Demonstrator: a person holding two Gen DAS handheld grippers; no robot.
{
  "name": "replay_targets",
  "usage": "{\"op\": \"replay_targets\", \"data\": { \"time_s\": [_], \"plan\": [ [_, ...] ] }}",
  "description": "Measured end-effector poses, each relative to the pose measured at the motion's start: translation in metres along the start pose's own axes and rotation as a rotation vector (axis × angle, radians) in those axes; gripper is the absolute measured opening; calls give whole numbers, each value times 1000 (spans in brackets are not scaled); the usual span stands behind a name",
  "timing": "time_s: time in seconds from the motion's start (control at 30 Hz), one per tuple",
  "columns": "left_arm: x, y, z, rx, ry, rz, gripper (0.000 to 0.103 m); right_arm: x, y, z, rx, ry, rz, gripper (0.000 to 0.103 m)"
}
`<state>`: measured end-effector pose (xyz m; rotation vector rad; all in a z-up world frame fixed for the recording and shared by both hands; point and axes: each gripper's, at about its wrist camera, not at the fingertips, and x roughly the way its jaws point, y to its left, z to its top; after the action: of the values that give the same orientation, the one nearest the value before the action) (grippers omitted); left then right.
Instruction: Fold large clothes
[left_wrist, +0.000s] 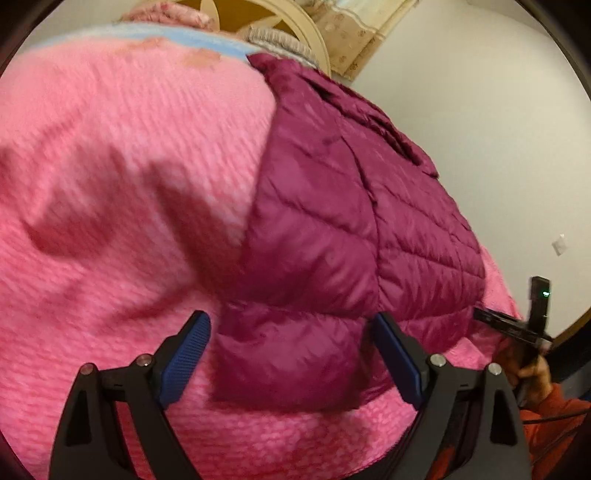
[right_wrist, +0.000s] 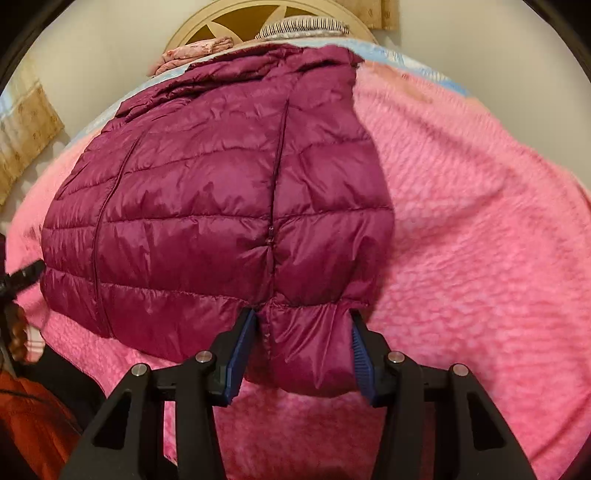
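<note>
Pink bedspread (right_wrist: 480, 221), round cream headboard (right_wrist: 184, 33) (white wall (left_wrist: 480, 110) behind).

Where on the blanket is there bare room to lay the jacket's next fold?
In the left wrist view, bare pink blanket runs wide from the jacket out to the bed's edge. In the right wrist view, bare blanket lies on the jacket's other side too. A narrower strip borders the hem. It is crowded at the hem, where the left gripper and right gripper straddle it.

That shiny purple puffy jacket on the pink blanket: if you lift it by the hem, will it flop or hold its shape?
The jacket likely flops: its hem already bunches between the right gripper pads. Puffy quilting suggests lightness. Its glossy shell may slip.
</note>
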<state>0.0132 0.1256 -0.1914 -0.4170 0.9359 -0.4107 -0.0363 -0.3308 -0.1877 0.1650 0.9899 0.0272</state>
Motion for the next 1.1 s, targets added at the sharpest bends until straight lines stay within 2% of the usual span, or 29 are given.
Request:
{"op": "replay_targets", "data": {
  "time_s": [0.07,0.1,0.17,0.23,0.27,0.33,0.5,0.67,0.83,0.97,1.07,1.1],
  "plan": [
    [4,-5,-4,17,16,-15,86,1,-1,0,-1,4,8,31],
    [4,-7,-5,21,18,-33,82,-2,-3,-1,8,4,34,27],
    [1,-9,-5,9,22,-81,46,-8,-5,-3,20,-7,65,16],
    [-3,-10,-3,1,19,-111,25,-16,-6,-4,26,-22,86,13],
    [-9,-13,-2,11,8,-131,18,-22,-7,-4,34,-35,109,11],
    [-19,-20,-1,49,-14,-153,15,-33,-9,-4,56,-60,150,10],
    [-51,-49,10,122,-103,-213,15,-62,-13,4,118,-144,257,8],
    [-77,-71,25,185,-172,-208,12,-93,2,14,74,-229,273,6],
    [-98,-82,29,252,-211,-304,12,-115,5,12,45,-260,280,5],
    [-116,-89,25,308,-226,-347,12,-135,-2,10,41,-276,296,5],
    [-128,-90,33,288,-273,-367,12,-156,-11,12,63,-314,318,5],
    [-132,-90,41,262,-292,-354,12,-162,-15,14,74,-329,330,5]
  ]
}}
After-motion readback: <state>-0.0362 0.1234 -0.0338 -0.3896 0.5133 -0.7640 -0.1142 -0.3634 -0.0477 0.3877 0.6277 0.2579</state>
